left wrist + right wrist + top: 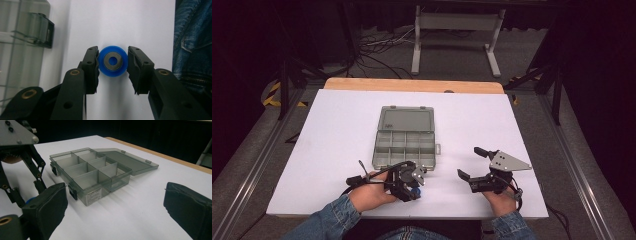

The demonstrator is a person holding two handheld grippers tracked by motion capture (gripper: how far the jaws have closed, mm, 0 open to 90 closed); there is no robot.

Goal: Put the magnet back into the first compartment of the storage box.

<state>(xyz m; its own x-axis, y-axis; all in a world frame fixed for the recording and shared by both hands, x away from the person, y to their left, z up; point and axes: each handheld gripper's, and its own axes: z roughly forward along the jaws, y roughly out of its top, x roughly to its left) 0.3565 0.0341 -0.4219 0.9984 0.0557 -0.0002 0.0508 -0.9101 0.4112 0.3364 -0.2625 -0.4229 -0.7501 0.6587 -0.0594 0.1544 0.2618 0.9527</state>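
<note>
A small blue ring (112,72) with a grey metal centre lies flat on the white table (337,150), just in front of the compartment box. My left gripper (112,62) stands over it, with a jaw pad against each side of the ring. From above, the ring (415,191) peeks out under the left gripper (411,184). To its right my right gripper (470,162) rests open above the table with nothing between its fingers. The right gripper (116,195) faces the box, and the left gripper (20,160) shows at the left of its view.
A smoky clear compartment box (404,147) sits mid-table, its lid (407,120) flat open at the far side and its compartments looking empty. Its latch (42,33) lies close to my left jaws. A denim sleeve (190,50) lies at the near edge.
</note>
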